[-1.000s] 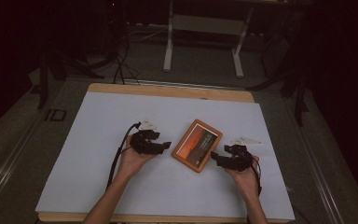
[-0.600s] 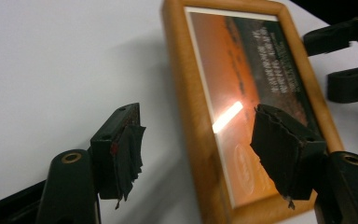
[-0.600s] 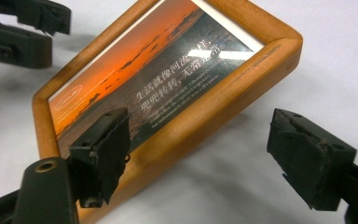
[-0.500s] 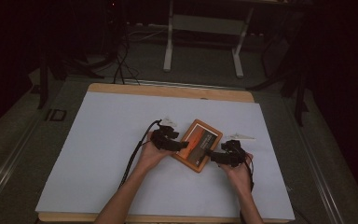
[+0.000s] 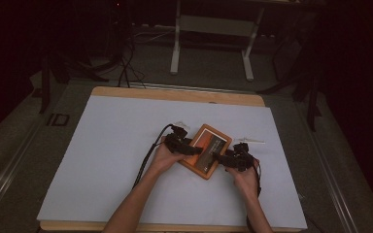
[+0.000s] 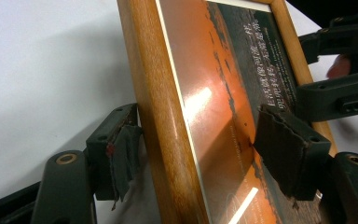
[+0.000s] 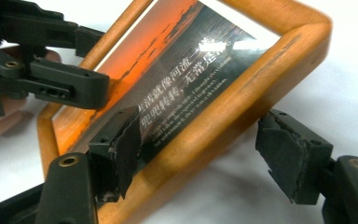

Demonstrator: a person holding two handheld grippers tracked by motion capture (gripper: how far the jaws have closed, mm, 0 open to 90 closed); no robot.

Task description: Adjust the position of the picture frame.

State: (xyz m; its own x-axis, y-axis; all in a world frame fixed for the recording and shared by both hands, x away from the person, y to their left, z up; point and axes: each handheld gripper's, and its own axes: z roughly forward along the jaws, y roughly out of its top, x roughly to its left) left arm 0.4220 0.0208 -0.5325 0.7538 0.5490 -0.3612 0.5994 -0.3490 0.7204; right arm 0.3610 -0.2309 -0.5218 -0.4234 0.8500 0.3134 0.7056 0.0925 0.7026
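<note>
A wooden picture frame [image 5: 206, 150] lay near the middle of the white table cover [image 5: 102, 145]. Since a second earlier, the left gripper [image 5: 194, 150] had moved onto its left edge; the right gripper [image 5: 219, 158] bracketed its right. Both jaws stood open, straddling the rails, not yet clamped, ready to lift.

Wooden table [image 5: 175, 93], white sheet [image 5: 111, 145] covering it, wooden picture frame [image 5: 205, 150] lying on the sheet

Orange-brown wooden picture frame [image 5: 205, 151], orange-and-dark print, white table cover [image 5: 107, 145]

Wooden picture frame [image 5: 206, 150] lies flat, askew, on the white table
</note>
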